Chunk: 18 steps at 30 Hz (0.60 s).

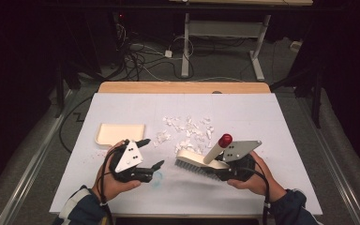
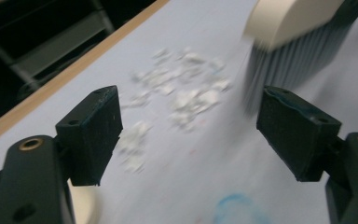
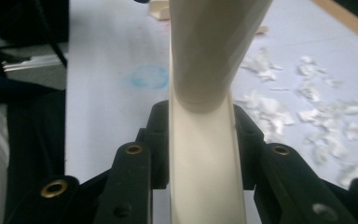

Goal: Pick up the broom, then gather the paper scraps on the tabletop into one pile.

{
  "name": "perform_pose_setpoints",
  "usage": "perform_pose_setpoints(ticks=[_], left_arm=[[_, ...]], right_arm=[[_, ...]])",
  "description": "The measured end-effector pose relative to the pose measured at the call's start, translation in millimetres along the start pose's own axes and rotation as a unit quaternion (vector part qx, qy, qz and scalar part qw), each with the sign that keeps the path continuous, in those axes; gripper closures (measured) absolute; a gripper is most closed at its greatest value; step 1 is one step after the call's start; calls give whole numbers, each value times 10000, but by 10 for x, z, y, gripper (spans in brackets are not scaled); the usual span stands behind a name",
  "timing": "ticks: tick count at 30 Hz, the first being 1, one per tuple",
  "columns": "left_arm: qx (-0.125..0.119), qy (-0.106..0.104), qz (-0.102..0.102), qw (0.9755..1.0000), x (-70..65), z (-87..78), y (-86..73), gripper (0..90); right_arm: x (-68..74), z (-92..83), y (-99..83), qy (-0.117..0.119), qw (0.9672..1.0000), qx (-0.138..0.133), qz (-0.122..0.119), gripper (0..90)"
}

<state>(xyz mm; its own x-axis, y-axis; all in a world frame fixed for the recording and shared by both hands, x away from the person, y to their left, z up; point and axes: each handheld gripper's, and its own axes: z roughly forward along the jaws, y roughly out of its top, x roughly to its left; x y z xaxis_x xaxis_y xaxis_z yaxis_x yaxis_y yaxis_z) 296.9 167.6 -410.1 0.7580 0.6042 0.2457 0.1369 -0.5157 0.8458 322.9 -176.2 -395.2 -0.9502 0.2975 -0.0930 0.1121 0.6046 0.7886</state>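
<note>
Forearms at near edge | left gripper jaws spread, nothing held, beside cream dustpan | paper scraps unswept at mid-table, none seen in the pan | brush pinched by right gripper, bristles down near scraps | white table cover, blue stain; dark room, cables on floor.

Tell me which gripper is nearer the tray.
Left. The left gripper sits just right of the tray; the right gripper, clamped on the brush, is farther right.
</note>
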Motion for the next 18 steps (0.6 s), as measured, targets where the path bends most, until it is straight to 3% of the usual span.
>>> perform_pose_setpoints(ticks=[4,8,11,15,18], left_arm=[[150,383,-345,9986,123,-135,-253,211],[414,689,-503,9955,175,-219,-522,211],[637,712,-769,9925,127,-236,-722,214],[928,670,-750,9906,68,-271,-868,211],[936,695,-866,9894,90,-309,-911,211]], right_arm=[[-113,-112,-5,-464,9983,-160,326,676],[-206,-178,-31,-798,9943,-246,668,675],[-273,-212,-49,-1027,9907,-289,840,675],[-356,-238,-63,-1376,9864,-184,879,675],[-441,-243,-70,-1564,9835,-202,889,675]])
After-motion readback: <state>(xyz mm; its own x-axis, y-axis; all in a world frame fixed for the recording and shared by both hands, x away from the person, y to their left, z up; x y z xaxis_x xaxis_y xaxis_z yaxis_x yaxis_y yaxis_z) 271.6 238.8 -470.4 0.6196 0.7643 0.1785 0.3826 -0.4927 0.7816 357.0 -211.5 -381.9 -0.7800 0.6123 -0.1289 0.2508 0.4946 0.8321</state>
